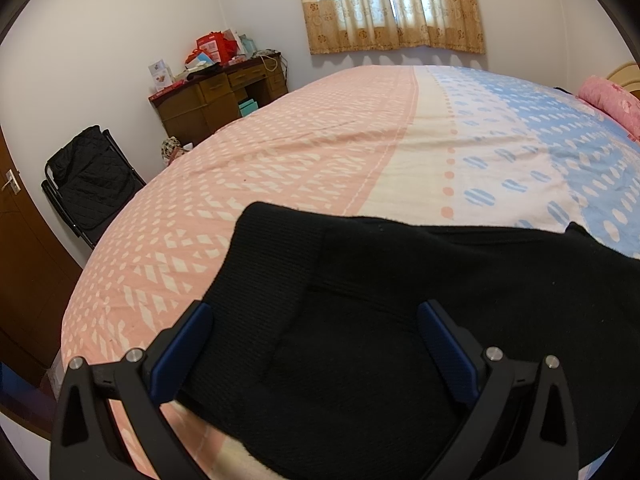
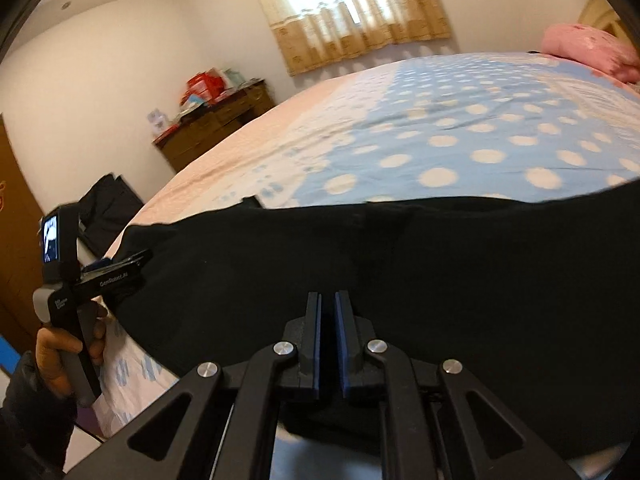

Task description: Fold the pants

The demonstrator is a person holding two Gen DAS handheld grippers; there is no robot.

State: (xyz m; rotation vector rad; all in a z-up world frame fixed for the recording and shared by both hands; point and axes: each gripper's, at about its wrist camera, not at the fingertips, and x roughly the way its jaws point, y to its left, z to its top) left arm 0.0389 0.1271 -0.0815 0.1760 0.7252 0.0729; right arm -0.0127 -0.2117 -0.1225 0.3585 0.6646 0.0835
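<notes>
Black pants (image 1: 400, 320) lie on the near edge of the bed (image 1: 320, 152), ribbed waistband or cuff end at the left. My left gripper (image 1: 316, 316) is open, its blue pads either side of that end, just above the cloth. In the right wrist view the pants (image 2: 400, 264) stretch across the near bed (image 2: 480, 140). My right gripper (image 2: 328, 300) is nearly shut, a thin gap between its pads, at the near edge of the cloth; whether cloth is pinched I cannot tell. The left gripper (image 2: 128, 264) shows at the pants' left end.
A wooden desk (image 1: 224, 96) piled with boxes stands at the far left wall. A black folding chair (image 1: 92, 184) with a dark garment stands beside the bed. A pink pillow (image 1: 612, 100) lies at the far right. A curtained window (image 1: 392, 4) is behind.
</notes>
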